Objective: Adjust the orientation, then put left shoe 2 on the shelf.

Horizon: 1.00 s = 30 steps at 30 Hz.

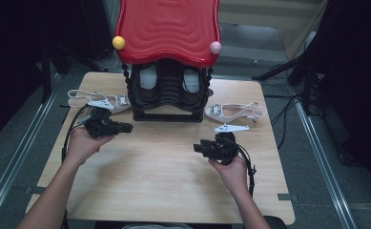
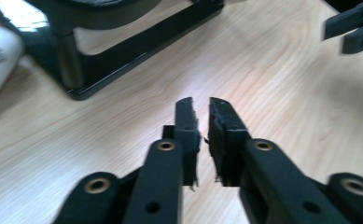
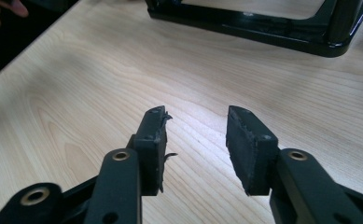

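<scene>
Left gripper (image 2: 200, 109): nearest the lens in its own view, jaws drawn almost together with a thin slit between the pads and nothing in it; in the high view it hovers by the rack's front left corner.
Right gripper (image 3: 195, 116): jaws apart over bare wood, nothing between them; it sits lower right on the table (image 1: 164, 181).
Shoe rack (image 1: 169, 93): black frame under a red wavy top (image 1: 168, 28), standing at the table's far middle, a shoe in each of its two bays.
Left sandal (image 1: 97, 101): white, lying flat just left of the rack, just beyond the left gripper.
Right sandal (image 1: 235, 112): white, flat on the table just right of the rack, beyond the right gripper.
White piece (image 1: 231, 128): small flat part in front of the right sandal; possibly an insole or a strap, too small to tell.
Step in hand: probably a reach for the left sandal.
Risk one: near-closed jaws would shove the sandal instead of taking it; they need to open first.
Risk two: thin straps could slip from the pads and the shoe would swing or drop.
Risk three: the left gripper could knock the rack's base bar.
</scene>
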### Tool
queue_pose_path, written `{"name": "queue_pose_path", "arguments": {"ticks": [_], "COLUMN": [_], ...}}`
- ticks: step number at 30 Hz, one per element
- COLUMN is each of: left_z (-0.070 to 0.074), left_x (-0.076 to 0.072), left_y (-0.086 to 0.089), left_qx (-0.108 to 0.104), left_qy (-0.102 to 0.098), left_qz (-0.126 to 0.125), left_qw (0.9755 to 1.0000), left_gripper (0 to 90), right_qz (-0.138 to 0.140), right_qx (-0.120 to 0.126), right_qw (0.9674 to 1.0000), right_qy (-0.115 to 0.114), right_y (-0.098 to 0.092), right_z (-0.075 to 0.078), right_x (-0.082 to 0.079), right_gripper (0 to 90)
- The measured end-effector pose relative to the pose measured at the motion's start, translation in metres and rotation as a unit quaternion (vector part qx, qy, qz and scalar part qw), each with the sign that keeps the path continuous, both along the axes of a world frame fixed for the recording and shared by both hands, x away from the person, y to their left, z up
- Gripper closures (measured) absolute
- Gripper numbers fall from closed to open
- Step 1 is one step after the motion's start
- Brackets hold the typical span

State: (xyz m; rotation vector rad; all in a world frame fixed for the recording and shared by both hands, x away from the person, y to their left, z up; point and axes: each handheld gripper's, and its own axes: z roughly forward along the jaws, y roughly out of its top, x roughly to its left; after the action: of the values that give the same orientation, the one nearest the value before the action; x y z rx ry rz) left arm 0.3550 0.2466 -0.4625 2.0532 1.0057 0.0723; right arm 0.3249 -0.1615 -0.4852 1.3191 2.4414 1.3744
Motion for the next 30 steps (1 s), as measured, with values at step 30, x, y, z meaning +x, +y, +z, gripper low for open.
{"name": "queue_pose_path", "arguments": {"ticks": [30], "left_z": [-0.043], "left_x": [0.064], "left_y": [0.044], "left_qx": [0.021], "left_qy": [0.003], "left_qz": [0.09], "left_qw": [0.9957], "left_gripper": [90.0], "right_qz": [-0.002], "right_qx": [-0.037], "right_qw": [0.999], "right_qy": [-0.027], "right_y": [0.005], "right_z": [-0.002], "right_x": [-0.006], "right_gripper": [52.7]}}
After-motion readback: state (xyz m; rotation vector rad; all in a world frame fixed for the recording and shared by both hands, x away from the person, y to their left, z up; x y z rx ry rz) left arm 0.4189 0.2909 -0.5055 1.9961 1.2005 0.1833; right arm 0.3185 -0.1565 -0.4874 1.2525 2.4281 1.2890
